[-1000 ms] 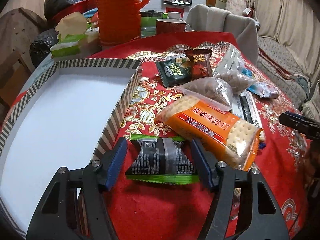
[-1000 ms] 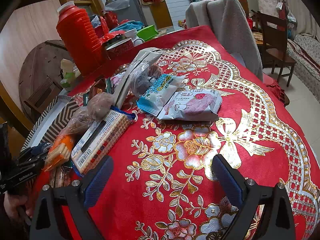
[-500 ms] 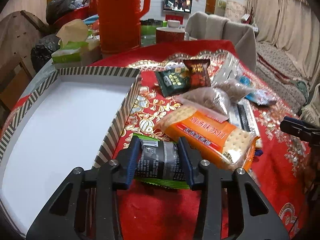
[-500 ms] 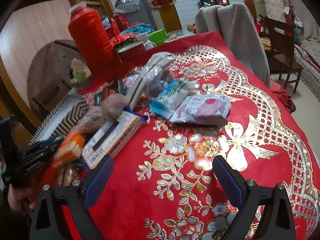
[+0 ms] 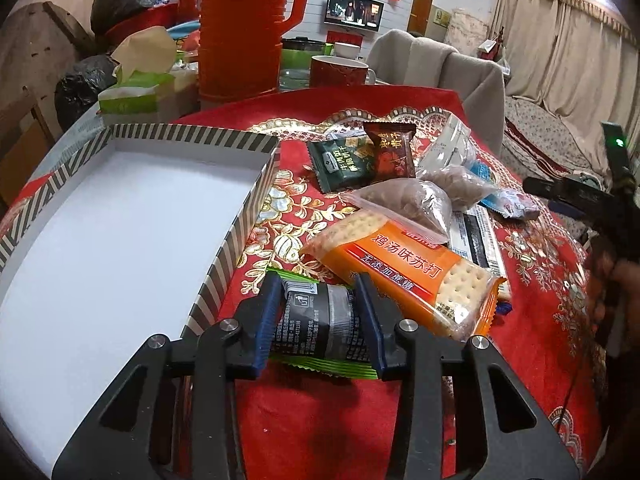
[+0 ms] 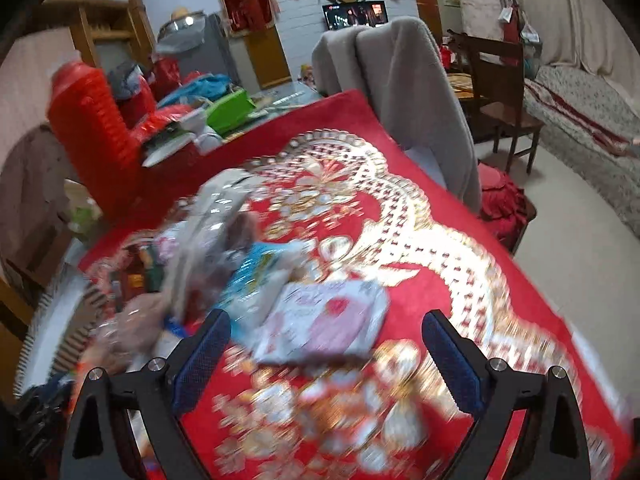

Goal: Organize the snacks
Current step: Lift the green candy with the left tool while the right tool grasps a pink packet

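Observation:
My left gripper (image 5: 318,312) is shut on a black and green snack packet (image 5: 320,326), held just right of the striped box (image 5: 248,216) with its white inside. An orange cracker pack (image 5: 404,272) lies right beside it. Beyond are a dark green packet (image 5: 344,162), a brown packet (image 5: 390,152) and clear bags of nuts (image 5: 416,204). My right gripper (image 6: 324,344) is open and empty above the red tablecloth, with a pink and white packet (image 6: 324,320) between and beyond its fingers; this view is blurred. A blue and white packet (image 6: 256,268) lies left of it.
A tall red thermos (image 5: 244,28) and a red mug (image 5: 340,72) stand at the table's far side, with a green tissue box (image 5: 136,96) at the left. A chair draped in grey cloth (image 6: 404,92) stands at the far edge. The right gripper's body shows in the left wrist view (image 5: 576,200).
My left gripper closed from wide open onto the black and green packet. My right gripper stayed open and moved forward toward the pink and white packet, its view now blurred.

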The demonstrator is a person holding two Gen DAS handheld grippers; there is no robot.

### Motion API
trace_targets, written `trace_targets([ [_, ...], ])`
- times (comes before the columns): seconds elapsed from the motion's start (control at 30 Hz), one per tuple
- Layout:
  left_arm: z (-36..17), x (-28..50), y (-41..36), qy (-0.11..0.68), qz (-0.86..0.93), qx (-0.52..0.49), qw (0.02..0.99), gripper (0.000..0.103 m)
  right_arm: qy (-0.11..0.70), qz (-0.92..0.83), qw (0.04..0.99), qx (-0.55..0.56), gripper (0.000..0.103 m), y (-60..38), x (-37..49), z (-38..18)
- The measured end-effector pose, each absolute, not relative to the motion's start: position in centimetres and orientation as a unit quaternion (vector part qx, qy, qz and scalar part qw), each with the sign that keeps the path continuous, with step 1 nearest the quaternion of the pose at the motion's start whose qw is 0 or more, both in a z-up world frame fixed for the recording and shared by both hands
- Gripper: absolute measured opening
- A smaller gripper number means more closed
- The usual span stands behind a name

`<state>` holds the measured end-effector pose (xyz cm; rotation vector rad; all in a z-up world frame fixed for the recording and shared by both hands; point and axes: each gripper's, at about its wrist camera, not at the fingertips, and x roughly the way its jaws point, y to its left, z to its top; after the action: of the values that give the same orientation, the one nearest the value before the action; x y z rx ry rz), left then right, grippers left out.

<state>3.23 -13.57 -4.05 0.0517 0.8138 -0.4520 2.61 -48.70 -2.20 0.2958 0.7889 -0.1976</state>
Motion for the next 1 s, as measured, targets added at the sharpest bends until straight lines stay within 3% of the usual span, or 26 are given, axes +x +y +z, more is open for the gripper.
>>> trace_targets([
  [0.17, -4.1, 3.2, -13.6, 0.392, -0.218, 0.025, 0.893, 0.037, 0.424, -0.111, 0.886, 0.152, 0.093, -50.4, 5.4, -4.1],
  [0.43, -4.1, 3.4, -13.7, 0.394, -0.221, 0.025, 0.892, 0.038, 0.453, -0.12, 0.882, 0.054, 0.09, -47.2, 6.6, -5.4],
  [0.5, -4.1, 3.4, -13.7, 0.394, -0.221, 0.025, 0.892, 0.038, 0.447, -0.114, 0.886, 0.05, 0.078, -46.9, 6.3, -5.2],
  [0.57, -4.1, 3.4, -13.7, 0.394, -0.221, 0.025, 0.892, 0.038, 0.438, -0.113, 0.89, 0.044, 0.058, -46.7, 5.7, -5.0],
  [0.67, -4.1, 3.3, -13.7, 0.394, -0.222, 0.025, 0.891, 0.038, 0.43, -0.121, 0.893, 0.054, 0.037, -46.8, 5.0, -5.0],
  [0.8, -4.1, 3.3, -13.7, 0.394, -0.222, 0.025, 0.891, 0.037, 0.416, -0.117, 0.897, 0.096, 0.029, -48.1, 3.9, -4.6],
  [0.83, -4.1, 3.3, -13.7, 0.394, -0.222, 0.025, 0.891, 0.037, 0.413, -0.112, 0.898, 0.106, 0.023, -48.4, 3.7, -4.3],
  [1.0, -4.1, 3.3, -13.7, 0.394, -0.222, 0.025, 0.892, 0.037, 0.373, -0.064, 0.906, 0.187, 0.016, -50.3, 1.9, -3.8],
])
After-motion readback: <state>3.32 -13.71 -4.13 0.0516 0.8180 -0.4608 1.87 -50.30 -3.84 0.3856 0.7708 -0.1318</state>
